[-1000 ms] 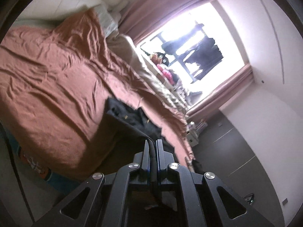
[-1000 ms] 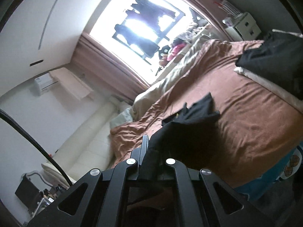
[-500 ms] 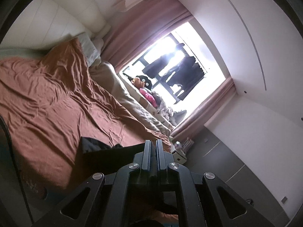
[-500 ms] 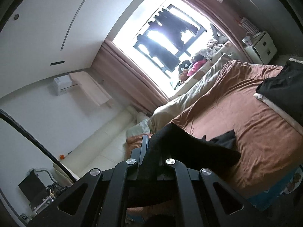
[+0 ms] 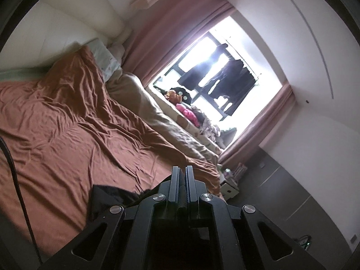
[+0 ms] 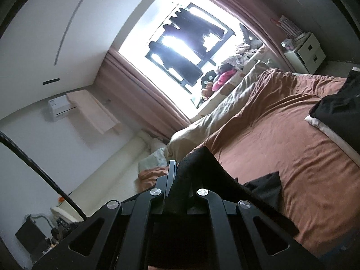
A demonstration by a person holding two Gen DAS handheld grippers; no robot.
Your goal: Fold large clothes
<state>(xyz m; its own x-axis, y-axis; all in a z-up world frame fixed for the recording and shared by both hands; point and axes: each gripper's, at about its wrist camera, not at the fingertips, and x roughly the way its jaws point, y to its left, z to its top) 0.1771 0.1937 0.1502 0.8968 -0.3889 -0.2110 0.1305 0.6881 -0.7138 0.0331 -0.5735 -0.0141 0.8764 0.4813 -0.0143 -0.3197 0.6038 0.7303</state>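
Observation:
A black garment (image 5: 108,196) hangs between my two grippers, lifted above the rust-brown bed sheet (image 5: 67,130). My left gripper (image 5: 182,171) is shut on its edge; only a thin strip of cloth shows between the fingers. My right gripper (image 6: 180,166) is shut on another part of the black garment (image 6: 216,175), which drapes over its right finger and hides it. A loose end of the cloth (image 6: 267,184) hangs low over the sheet (image 6: 281,135).
A beige duvet (image 5: 162,117) lies along the window side of the bed. A stack of dark folded clothes (image 6: 337,108) sits at the bed's edge on the right. A white nightstand (image 6: 306,54) stands by the wall. Pillows (image 5: 103,56) lie at the headboard.
Both grippers have risen and tilted up with the black garment. The cloth has come off the sheet and less of it shows in front of the fingers.

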